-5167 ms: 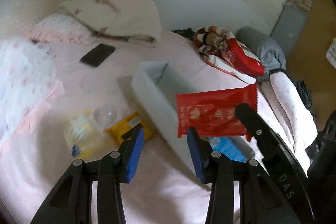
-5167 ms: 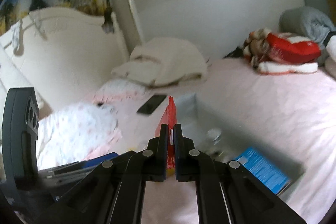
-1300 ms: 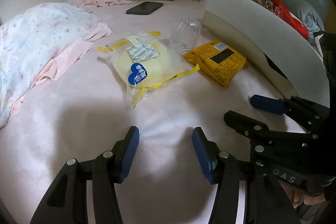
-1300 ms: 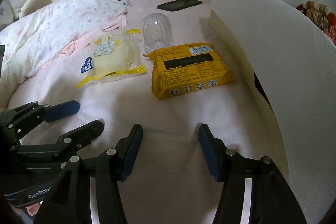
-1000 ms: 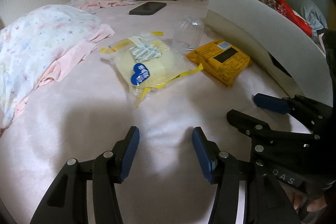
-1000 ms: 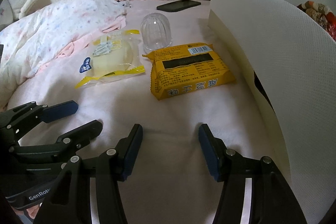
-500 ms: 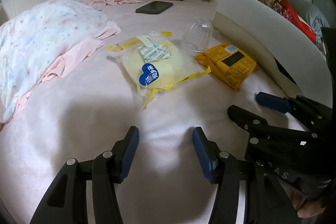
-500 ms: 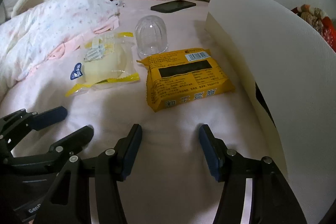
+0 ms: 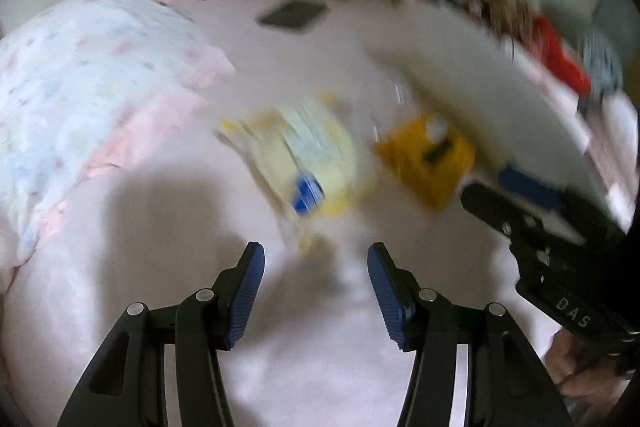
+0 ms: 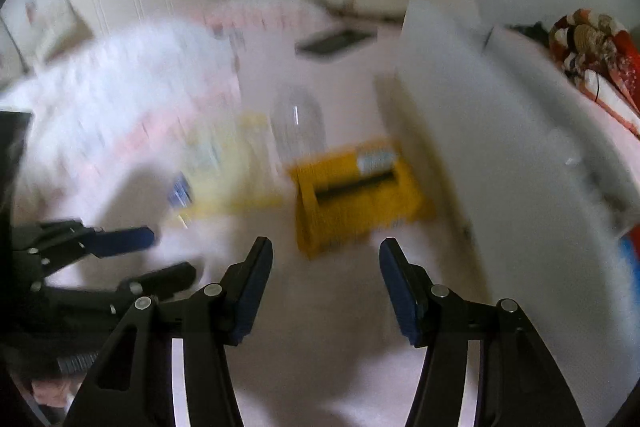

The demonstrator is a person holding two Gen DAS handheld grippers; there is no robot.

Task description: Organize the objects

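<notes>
Here both tools stand open and empty over the pink bedsheet (image 9: 168, 307). Just ahead of the right gripper (image 10: 326, 287) lies the flat yellow foil snack packet (image 10: 360, 195), with the clear plastic dome cup (image 10: 298, 125) beyond it and the white bin wall (image 10: 500, 131) to its right. Ahead of the left gripper (image 9: 312, 291) lies the soft clear-wrapped pale bun (image 9: 312, 155). The packet looks light and crinkly, likely slippery; pinching a sealed edge seems safest, since squeezing its middle could crush whatever is inside.

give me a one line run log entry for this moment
left gripper: open, empty | right gripper: open, empty | yellow packet, bun bag, clear cup: on bed | white bin: beside packet
</notes>
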